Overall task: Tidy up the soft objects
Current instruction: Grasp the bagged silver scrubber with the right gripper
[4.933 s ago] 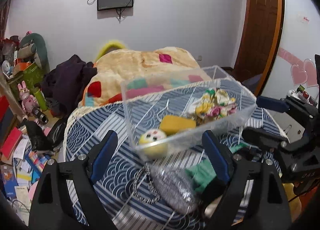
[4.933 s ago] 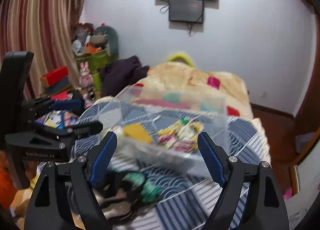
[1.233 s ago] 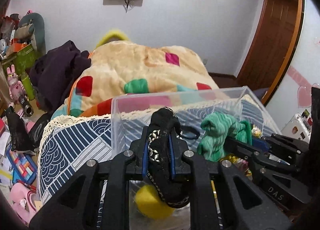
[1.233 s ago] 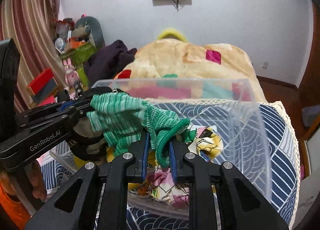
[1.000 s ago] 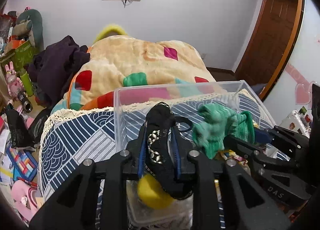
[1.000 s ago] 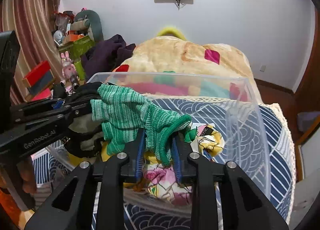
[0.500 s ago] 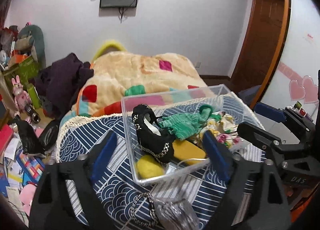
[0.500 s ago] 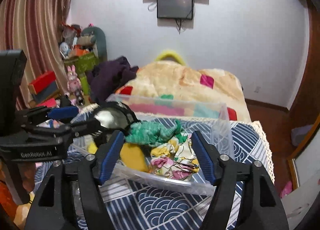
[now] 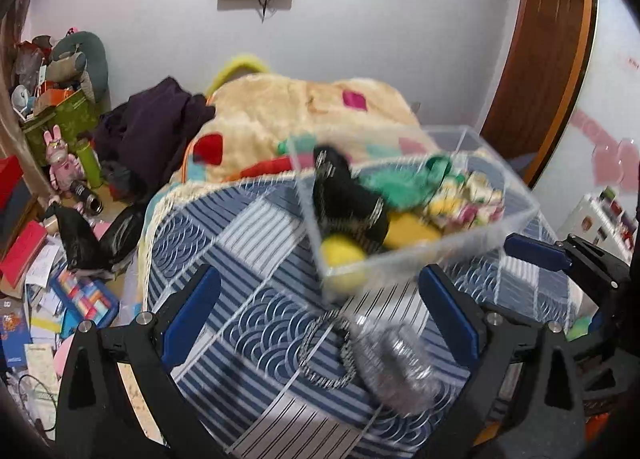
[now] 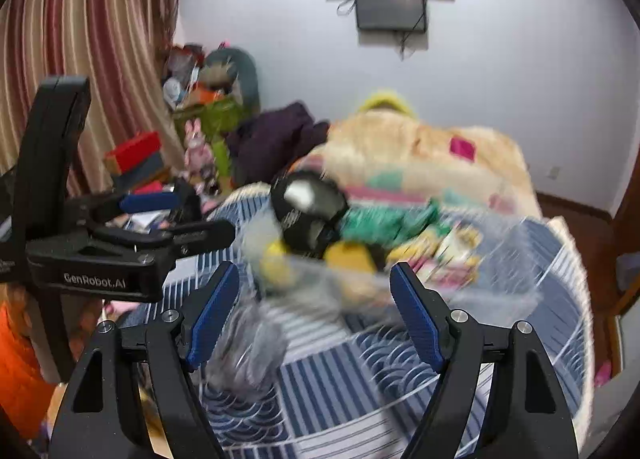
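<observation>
Clear plastic formed the walls of the storage bin (image 9: 516,215) that sat on a blue-and-white patterned bedspread (image 9: 256,243), and the soft things were gathered inside it: a black shoe-like slipper with chain trim (image 9: 348,199) stood at the left end, a green knitted piece (image 9: 396,183) lay draped beside it across the middle, a yellow ball (image 9: 342,253) and a yellow sponge-like block (image 9: 412,231) rested low against the near wall, and a floral cloth (image 9: 468,203) filled the right end. Both handheld tools hovered in front of the bin with nothing between their blue-padded fingers: the left gripper (image 9: 320,311) was spread wide and released, and the right gripper (image 10: 316,311) likewise stood agape, its view blurred by motion. From the right wrist the left gripper (image 10: 176,215) appeared side-on at the left, its fingers apart. On the bedspread just in front of the bin, between the left tool's fingers, lay a silvery pouch on a chain strap (image 9: 396,371), outside the container. Behind the bin rose a cream blanket with coloured patches (image 9: 304,111), a dark purple garment (image 9: 156,127) heaped to its left, and cluttered boxes and toys (image 9: 60,107) stood against the wall under striped curtains (image 10: 88,39).
</observation>
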`<state>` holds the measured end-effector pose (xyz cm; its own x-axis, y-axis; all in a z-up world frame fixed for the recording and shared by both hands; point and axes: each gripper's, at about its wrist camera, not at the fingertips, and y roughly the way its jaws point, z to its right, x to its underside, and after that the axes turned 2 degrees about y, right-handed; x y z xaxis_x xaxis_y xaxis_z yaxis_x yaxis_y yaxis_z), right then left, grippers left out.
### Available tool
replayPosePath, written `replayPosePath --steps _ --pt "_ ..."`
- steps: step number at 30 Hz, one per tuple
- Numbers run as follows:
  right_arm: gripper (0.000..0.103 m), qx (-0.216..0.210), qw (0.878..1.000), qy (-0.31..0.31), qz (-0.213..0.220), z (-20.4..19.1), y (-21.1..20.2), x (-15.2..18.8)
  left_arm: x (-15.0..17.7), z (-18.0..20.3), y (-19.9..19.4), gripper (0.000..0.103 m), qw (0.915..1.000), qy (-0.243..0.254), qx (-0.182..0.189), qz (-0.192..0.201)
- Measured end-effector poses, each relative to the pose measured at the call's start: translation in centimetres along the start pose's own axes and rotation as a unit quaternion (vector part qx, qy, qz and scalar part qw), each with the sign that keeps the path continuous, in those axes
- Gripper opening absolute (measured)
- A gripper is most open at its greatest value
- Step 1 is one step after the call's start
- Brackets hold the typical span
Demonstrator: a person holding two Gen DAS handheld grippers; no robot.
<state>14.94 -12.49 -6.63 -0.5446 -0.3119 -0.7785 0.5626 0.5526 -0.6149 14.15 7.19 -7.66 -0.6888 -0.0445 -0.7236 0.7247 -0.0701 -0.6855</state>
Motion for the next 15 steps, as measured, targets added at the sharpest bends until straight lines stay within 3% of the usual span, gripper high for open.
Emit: replayPosePath --steps 8,11,15 --pt "0.075 -0.052 0.995 0.022 -0.084 -1.4 4.8 3.0 3.4 -2.1 1.8 0.1 0.999 -0.011 -0.014 -0.042" --pt "0.064 -0.069 0.991 0.023 -0.109 -1.9 6.2 3.8 4.2 -2.4 2.3 0.1 0.9984 -0.013 -0.014 -0.053" --pt "0.039 -0.094 0.988 0.024 -0.122 -2.2 6.7 4.1 5.1 -2.3 3.0 0.101 0.9977 -0.017 -0.002 -0.066"
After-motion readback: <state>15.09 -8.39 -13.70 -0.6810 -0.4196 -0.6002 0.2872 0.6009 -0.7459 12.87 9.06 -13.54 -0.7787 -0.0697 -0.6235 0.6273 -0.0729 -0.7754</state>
